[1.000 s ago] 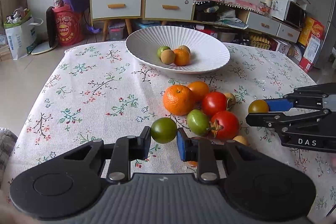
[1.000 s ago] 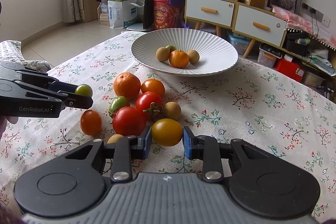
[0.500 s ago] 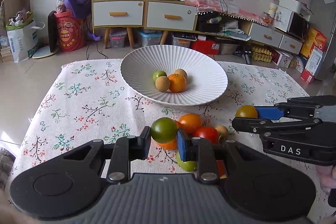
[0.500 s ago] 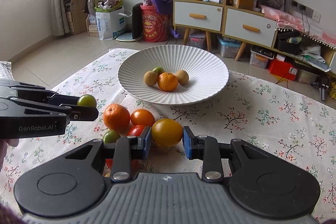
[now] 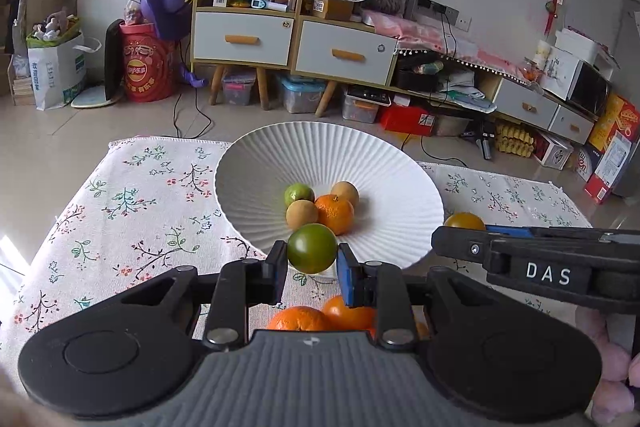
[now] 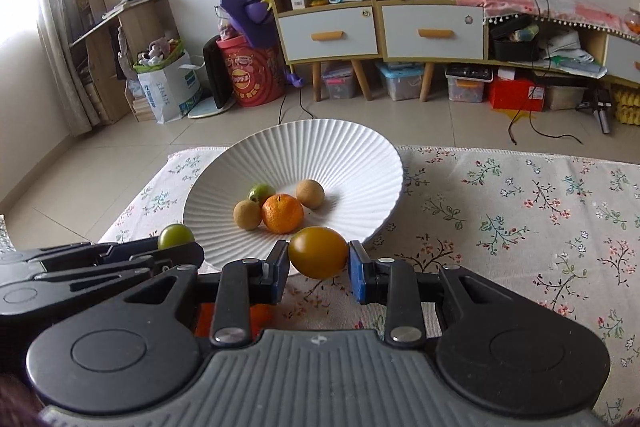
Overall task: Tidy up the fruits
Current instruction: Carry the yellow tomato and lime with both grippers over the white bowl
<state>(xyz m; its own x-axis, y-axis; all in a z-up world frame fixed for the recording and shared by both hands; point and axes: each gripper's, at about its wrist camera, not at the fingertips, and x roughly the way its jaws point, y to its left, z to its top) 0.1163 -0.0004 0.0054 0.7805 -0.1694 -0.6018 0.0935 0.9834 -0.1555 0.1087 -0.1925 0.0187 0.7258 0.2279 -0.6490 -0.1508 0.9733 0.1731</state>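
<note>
My left gripper (image 5: 312, 261) pinches a green tomato (image 5: 312, 248) at lower centre of its view, over the near rim of the white ribbed bowl (image 5: 256, 163); my right gripper (image 6: 319, 269) clamps a yellow tomato (image 6: 318, 251) just before the same bowl's near edge; inside lie an orange (image 6: 282, 213), two tan fruits and a lime; more oranges (image 5: 298, 319) sit on the floral cloth (image 5: 120, 203) beneath my left fingers.
</note>
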